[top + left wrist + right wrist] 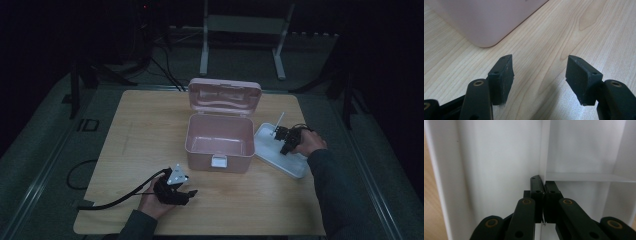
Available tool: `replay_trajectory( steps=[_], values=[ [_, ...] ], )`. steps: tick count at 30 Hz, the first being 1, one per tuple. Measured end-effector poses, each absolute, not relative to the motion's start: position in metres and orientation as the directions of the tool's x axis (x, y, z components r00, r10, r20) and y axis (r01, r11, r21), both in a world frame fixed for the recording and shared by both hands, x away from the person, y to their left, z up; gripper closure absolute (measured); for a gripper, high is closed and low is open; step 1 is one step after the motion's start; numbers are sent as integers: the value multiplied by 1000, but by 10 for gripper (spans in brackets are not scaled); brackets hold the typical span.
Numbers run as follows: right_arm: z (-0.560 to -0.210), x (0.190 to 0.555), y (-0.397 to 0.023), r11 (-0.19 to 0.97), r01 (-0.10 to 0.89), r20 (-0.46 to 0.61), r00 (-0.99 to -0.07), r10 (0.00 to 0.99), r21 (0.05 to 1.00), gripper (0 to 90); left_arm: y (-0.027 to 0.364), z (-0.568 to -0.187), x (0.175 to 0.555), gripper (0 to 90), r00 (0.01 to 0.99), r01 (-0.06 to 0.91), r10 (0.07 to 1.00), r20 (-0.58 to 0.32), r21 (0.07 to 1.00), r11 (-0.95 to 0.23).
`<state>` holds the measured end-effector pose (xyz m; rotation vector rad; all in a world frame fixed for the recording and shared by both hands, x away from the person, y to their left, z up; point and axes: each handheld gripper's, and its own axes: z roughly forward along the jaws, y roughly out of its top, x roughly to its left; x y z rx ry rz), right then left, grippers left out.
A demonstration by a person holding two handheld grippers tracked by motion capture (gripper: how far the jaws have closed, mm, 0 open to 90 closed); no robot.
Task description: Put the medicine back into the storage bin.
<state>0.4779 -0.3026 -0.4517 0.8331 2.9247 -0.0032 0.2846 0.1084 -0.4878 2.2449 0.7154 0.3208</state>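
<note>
The letters "ID" stand on the grey floor (55,130) left of the table.

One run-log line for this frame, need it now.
right hand-held gripper: shut on white plastic tray divider wall | left hand-held gripper: open, over wooden table | pink plastic box: lid open

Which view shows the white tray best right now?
The high view: the whole white tray lies right of the pink box. The right gripper view shows its dividers close up, with the right hand-held gripper shut on one.

high view: dim, murky edges | both gripper views: bright, sharp
</note>
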Motion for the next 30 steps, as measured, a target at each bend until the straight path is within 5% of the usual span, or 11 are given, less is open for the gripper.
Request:
replay_trajectory(
  steps=[15,30],
  values=[
    [-438,461,-326,854,519,-96,-848,521,41,894,108,-488,284,387,813,394,582,12,724,-566],
    [-387,437,-334,900,434,-103,-895,435,33,893,109,-487,284,384,815,391,580,11,727,-564]
  ],
)
